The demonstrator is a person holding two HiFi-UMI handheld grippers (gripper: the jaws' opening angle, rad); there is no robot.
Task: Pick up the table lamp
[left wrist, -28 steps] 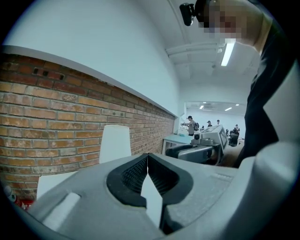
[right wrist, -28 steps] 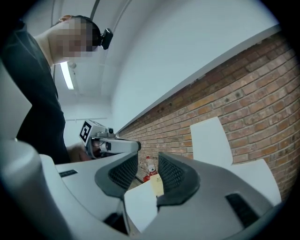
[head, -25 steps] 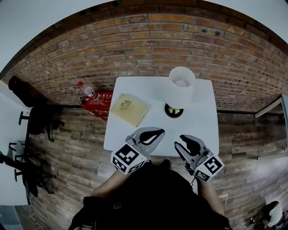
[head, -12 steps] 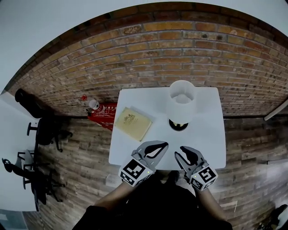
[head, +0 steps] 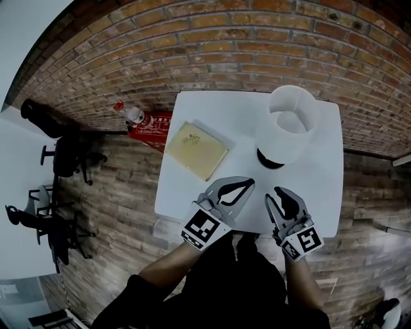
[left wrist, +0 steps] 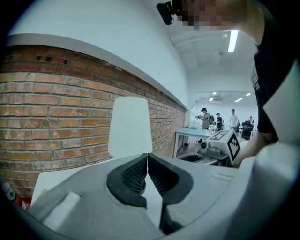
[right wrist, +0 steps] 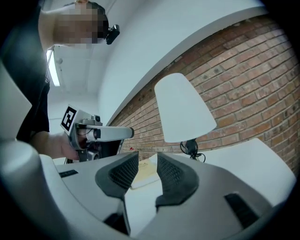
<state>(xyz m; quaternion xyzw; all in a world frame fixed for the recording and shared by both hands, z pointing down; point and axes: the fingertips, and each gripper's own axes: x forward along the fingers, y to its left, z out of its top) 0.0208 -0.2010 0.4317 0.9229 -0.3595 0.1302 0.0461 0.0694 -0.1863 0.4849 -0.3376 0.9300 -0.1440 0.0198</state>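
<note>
Versus a second ago, left gripper point(head: 247, 184) (pressed together) and right gripper point(head: 274, 196), spread and empty, sit lower over the table point(head: 218, 115). The table lamp point(head: 289, 125) at 1 o'clock is untouched. Approach only, no grasp yet.

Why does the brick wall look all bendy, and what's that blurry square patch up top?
Head view: the wide lens bows the brick wall into an arch, with dark corners. Left gripper view: the mosaic patch was laid over the picture to hide a face. Right gripper view: same patch, and the table lamp looks tilted.
</note>
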